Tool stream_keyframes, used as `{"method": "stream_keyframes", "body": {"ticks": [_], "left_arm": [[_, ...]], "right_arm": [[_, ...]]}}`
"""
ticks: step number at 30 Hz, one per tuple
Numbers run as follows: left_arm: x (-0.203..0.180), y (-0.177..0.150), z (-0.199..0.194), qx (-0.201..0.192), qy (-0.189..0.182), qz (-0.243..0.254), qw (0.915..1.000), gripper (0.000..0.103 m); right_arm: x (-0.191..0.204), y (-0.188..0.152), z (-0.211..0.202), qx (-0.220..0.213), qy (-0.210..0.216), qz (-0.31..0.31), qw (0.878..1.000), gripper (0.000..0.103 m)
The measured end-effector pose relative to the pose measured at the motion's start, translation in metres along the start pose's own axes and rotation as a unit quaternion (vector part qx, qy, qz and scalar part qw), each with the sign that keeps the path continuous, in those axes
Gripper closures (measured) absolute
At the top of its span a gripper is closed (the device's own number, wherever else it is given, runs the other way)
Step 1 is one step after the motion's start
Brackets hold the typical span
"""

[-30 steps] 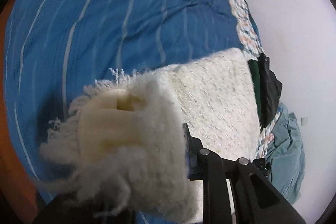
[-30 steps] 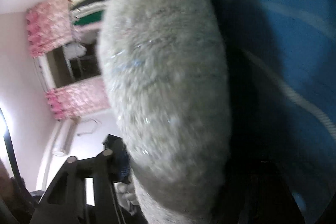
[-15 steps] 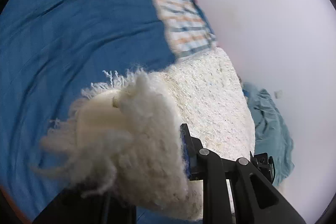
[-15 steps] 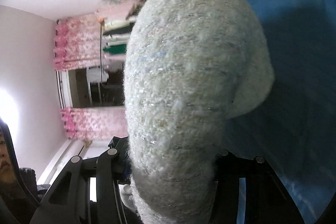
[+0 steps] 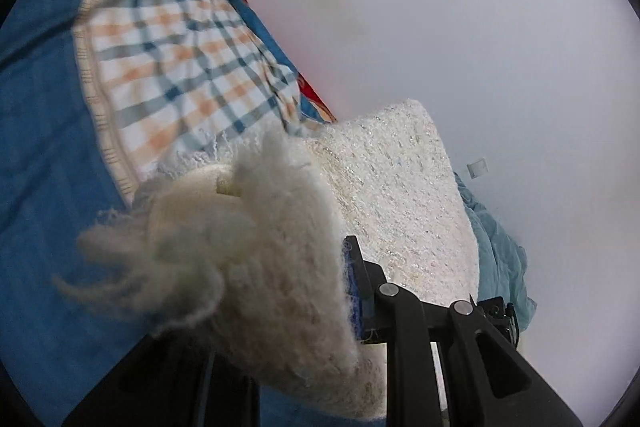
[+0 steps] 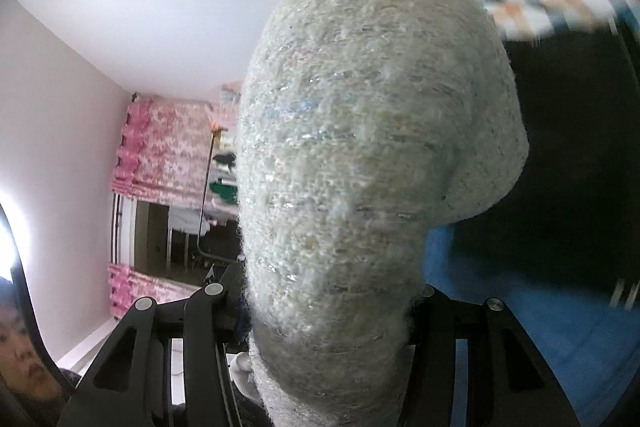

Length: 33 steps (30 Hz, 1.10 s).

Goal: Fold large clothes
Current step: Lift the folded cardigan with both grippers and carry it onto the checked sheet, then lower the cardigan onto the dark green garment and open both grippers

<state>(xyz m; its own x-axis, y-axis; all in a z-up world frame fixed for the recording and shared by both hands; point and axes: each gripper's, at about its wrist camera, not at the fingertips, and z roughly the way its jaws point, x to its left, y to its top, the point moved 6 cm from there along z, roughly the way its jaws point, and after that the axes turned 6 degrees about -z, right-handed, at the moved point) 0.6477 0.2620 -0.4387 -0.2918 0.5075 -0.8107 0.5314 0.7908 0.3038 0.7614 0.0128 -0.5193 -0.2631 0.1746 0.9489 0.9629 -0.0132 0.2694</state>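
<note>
A thick cream knitted garment (image 5: 392, 203) with a fringed edge is held up off the blue bed cover (image 5: 36, 155). My left gripper (image 5: 280, 307) is shut on its fringed end, and the fabric bulges over the fingers and hides the tips. My right gripper (image 6: 328, 315) is shut on another part of the same garment (image 6: 360, 131), which balloons up in front of the lens and hides most of that view. Both fingertips are buried in the knit.
A checked orange and blue cloth (image 5: 172, 67) lies on the bed by the white wall (image 5: 460, 27). A teal garment (image 5: 496, 263) lies at the right. Pink curtains (image 6: 160, 155) and a clothes rack (image 6: 220, 195) stand across the room.
Both grippers have lifted and tilted with the garment. The views have swung from the blue bed cover toward the wall, the checked cloth and the ceiling.
</note>
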Motion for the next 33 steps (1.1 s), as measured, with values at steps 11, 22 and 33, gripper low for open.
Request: {"method": "stream_keyframes", "body": {"ticks": [11, 22, 33], "left_arm": [[0.068, -0.028, 0.139, 0.093, 0.089, 0.036, 0.9911, 0.085], [0.052, -0.023, 0.145, 0.125, 0.175, 0.115, 0.9698, 0.076], [0.020, -0.043, 0.116, 0.066, 0.345, 0.307, 0.8846, 0.003]], "right_arm": [[-0.172, 0.094, -0.027, 0.009, -0.069, 0.069, 0.995, 0.050], [-0.140, 0.097, -0.044, 0.014, -0.339, -0.004, 0.941, 0.016], [-0.077, 0.029, -0.042, 0.018, -0.627, -0.080, 0.775, 0.013]]}}
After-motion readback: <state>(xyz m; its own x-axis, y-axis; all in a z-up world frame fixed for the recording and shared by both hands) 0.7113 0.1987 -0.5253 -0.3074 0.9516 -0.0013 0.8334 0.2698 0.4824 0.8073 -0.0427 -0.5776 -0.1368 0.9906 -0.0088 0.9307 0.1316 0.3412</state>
